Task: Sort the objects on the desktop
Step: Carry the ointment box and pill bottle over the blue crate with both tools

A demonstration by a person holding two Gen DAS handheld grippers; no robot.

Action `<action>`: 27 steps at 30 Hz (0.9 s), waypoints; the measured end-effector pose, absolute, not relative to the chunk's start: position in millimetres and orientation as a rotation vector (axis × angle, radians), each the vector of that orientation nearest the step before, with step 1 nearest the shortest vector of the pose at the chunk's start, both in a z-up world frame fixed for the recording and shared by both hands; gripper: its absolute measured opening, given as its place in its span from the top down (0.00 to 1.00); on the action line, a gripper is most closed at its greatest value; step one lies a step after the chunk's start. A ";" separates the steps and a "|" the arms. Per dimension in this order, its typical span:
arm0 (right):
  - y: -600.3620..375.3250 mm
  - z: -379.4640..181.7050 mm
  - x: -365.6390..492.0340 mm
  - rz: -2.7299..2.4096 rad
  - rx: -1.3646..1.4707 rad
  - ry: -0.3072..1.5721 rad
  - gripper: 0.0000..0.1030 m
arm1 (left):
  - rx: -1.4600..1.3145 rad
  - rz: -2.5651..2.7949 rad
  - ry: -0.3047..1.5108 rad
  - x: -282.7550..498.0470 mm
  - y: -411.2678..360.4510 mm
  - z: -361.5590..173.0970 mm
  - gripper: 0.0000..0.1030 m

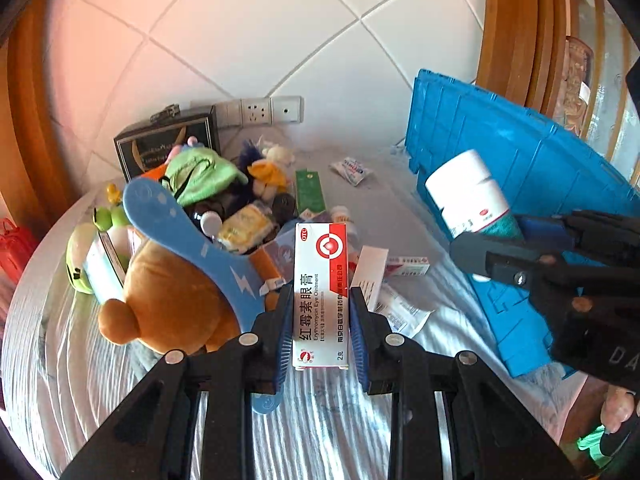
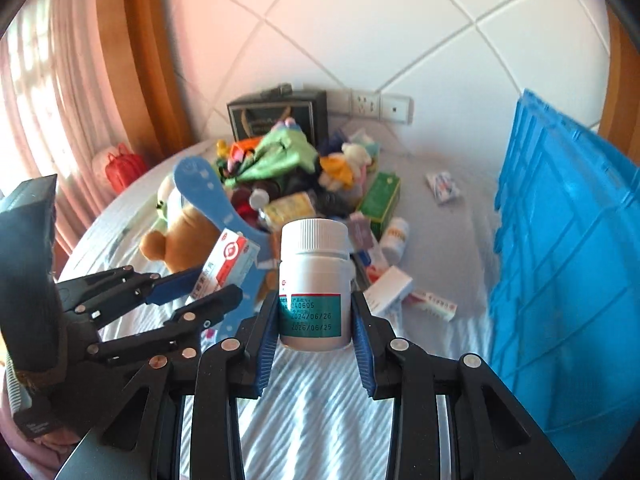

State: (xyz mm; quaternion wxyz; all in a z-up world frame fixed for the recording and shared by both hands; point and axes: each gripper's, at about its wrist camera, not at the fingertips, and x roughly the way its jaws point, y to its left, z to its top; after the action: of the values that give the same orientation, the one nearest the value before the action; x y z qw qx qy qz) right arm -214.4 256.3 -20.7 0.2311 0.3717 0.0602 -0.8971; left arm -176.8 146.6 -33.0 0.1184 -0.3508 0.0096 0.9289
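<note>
White-red cardboard eye-ointment box [image 1: 320, 296], "Erythromycin Eye Ointment", clamped in left hand-held gripper [image 1: 319, 304]; white plastic pill bottle [image 2: 315, 286], "2024/06/26", clamped in right hand-held gripper [image 2: 315, 320].

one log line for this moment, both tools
left tool: shut on ointment box | right tool: shut on pill bottle

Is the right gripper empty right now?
No, the right gripper is shut on a white medicine bottle, its blue pads pressing the labelled body from both sides.
</note>
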 end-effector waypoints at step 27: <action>474.2 141.1 -203.8 -2.964 0.745 0.174 0.68 | -0.760 2.448 0.158 -219.6 367.4 127.0 0.75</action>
State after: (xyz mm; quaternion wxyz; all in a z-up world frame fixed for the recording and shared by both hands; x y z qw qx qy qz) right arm -203.8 474.2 141.1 0.0404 0.2430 0.0569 -0.9675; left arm -219.6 367.4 127.0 0.2826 -0.2838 0.0592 0.9144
